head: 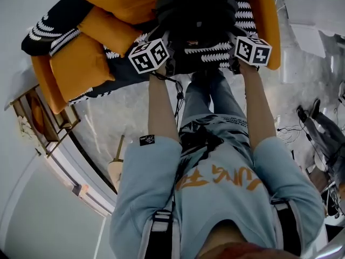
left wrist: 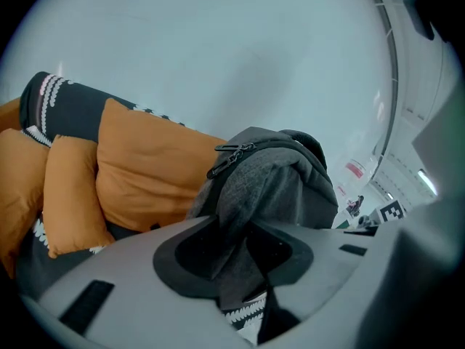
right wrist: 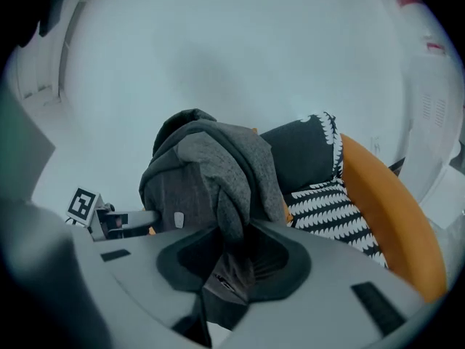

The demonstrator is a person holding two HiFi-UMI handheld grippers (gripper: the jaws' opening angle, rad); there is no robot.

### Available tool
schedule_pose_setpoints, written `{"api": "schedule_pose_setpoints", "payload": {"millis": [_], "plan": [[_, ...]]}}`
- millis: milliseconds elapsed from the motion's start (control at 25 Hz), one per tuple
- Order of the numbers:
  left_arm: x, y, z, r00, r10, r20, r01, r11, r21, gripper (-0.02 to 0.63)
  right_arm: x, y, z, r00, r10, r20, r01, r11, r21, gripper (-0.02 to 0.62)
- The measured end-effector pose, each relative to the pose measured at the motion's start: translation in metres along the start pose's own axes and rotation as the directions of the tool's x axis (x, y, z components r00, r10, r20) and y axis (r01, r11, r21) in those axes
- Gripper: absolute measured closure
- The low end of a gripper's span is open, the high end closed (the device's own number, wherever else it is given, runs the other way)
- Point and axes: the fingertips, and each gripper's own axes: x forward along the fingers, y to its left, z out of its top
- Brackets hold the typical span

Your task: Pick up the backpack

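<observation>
The dark grey fabric backpack (head: 197,20) sits over the seat of the orange and black sofa with white patterned trim (head: 265,20), at the far side of the scene, straight ahead of the person. The left gripper (head: 171,66) is clamped on a fold of grey cloth at the backpack's left side. Its jaws are partly closed, with the fabric pinched between them and bunching up out of the gap. The right gripper (head: 235,63) has a matching hold on the right side, jaws drawn in on a thick gathered fold. No view shows whether the backpack's base rests on the seat or hangs clear.

The main risk is that both holds are on loose cloth, not on a handle or strap. If the backpack is heavy, the folds could slide through the jaws and it would drop back onto the sofa. The left pinch looks the thinner of the two, so it would likely give first, tipping the load to the left.

Pulling the two grippers apart would stretch the fabric and drag it out of the jaws, while uneven lifting would swing the backpack. Its zip pulls (left wrist: 231,155) or hanging straps could also catch on the plump orange cushions (head: 81,63) lying to the left.
</observation>
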Motion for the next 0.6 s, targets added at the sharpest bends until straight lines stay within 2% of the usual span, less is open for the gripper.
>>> {"api": "schedule_pose_setpoints", "payload": {"millis": [200,320,600], "plan": [[-0.042,-0.021,0.003,0.997,0.011,0.078,-0.007,0.999,-0.045,0.476,-0.034,0.023,0.017,0.999,0.015,0.032,-0.013,0.997,-0.071,0.480],[-0.064,-0.042,0.012,0.991,0.022,0.132,-0.016,0.999,-0.044,0.476,-0.058,0.032,0.030,0.997,0.027,0.068,-0.020,0.996,-0.088,0.480],[-0.124,-0.072,0.058,0.958,0.038,0.285,-0.038,0.999,-0.007,0.480,-0.098,0.082,0.077,0.984,0.076,0.160,-0.038,0.972,-0.233,0.482]]}}
